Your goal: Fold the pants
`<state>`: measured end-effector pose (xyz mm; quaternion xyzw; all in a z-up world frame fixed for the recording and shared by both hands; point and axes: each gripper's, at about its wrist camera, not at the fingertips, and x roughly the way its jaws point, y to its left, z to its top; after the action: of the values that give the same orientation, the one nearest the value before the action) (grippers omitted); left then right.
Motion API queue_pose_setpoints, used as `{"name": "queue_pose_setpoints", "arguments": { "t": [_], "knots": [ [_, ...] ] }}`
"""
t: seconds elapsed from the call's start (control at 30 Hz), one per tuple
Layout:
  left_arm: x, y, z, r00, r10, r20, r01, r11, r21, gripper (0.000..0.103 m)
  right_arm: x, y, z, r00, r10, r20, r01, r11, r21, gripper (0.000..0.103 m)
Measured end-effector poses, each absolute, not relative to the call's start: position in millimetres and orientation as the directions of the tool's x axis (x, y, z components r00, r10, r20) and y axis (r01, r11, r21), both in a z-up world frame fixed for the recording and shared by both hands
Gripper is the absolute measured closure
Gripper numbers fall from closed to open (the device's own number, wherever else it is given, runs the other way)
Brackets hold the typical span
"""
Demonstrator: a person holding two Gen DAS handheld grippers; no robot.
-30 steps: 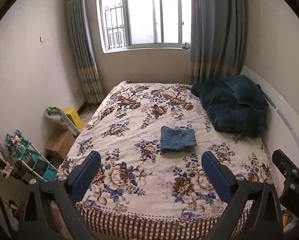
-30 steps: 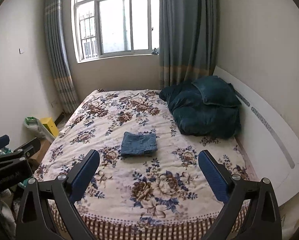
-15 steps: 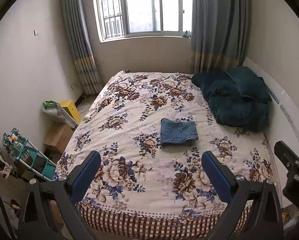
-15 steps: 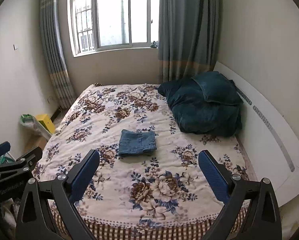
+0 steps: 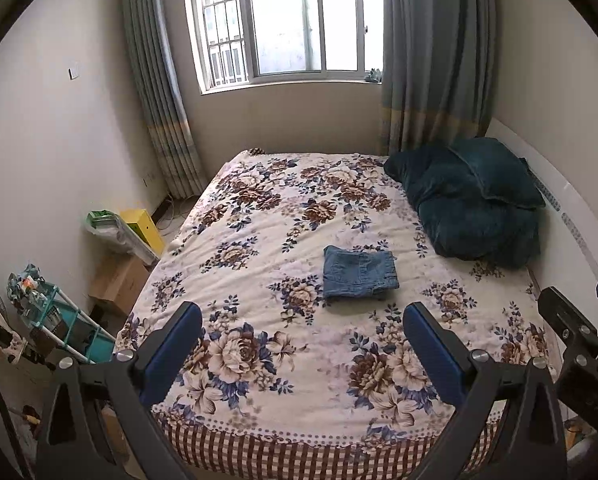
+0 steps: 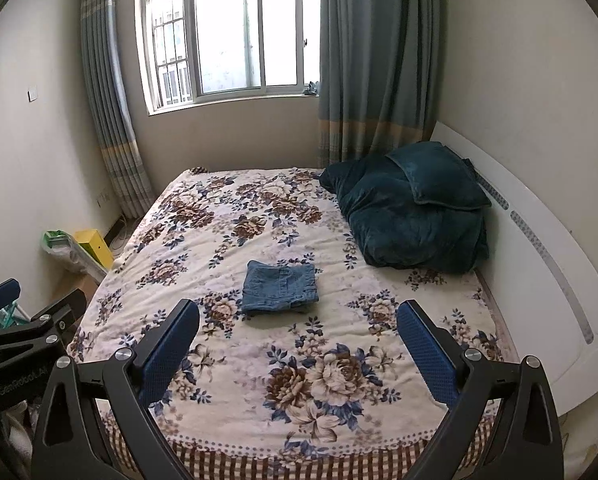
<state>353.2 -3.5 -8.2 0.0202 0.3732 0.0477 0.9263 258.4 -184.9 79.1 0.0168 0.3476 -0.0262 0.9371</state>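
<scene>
Item: folded denim pants [image 5: 359, 274], compact stack mid-bed [image 5: 259, 400]. Left tool [image 5: 301, 338] and right tool [image 6: 297, 334]: wide, empty, well apart from pants. Folding apparently complete; next: nothing further, perhaps inspect.

folded pants [image 5: 359, 273]: blue denim, matt, stitched seams
bedspread [image 5: 299, 220]: soft floral cloth, faintly fuzzy
duvet [image 5: 471, 208]: dark teal, velvety sheen
headboard [image 6: 539, 264]: smooth white, slightly glossy
left gripper [image 5: 302, 354]: matt black plastic, metal screws
gripper pads [image 6: 425, 350]: blue, dimpled
box [image 5: 119, 280]: brown cardboard
</scene>
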Motion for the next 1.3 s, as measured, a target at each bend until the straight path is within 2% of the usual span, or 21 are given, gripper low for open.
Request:
{"name": "queue_pose_setpoints", "arguments": {
  "t": [1.3],
  "knots": [
    [340.5,-2.7,-5.0,0.736,0.137,-0.663,-0.086,0.99,0.108,0.0,244.5,-182.2,64.2,0.748,-0.04,-0.663,0.093,0.995,0.044,0.002]
  ]
}}
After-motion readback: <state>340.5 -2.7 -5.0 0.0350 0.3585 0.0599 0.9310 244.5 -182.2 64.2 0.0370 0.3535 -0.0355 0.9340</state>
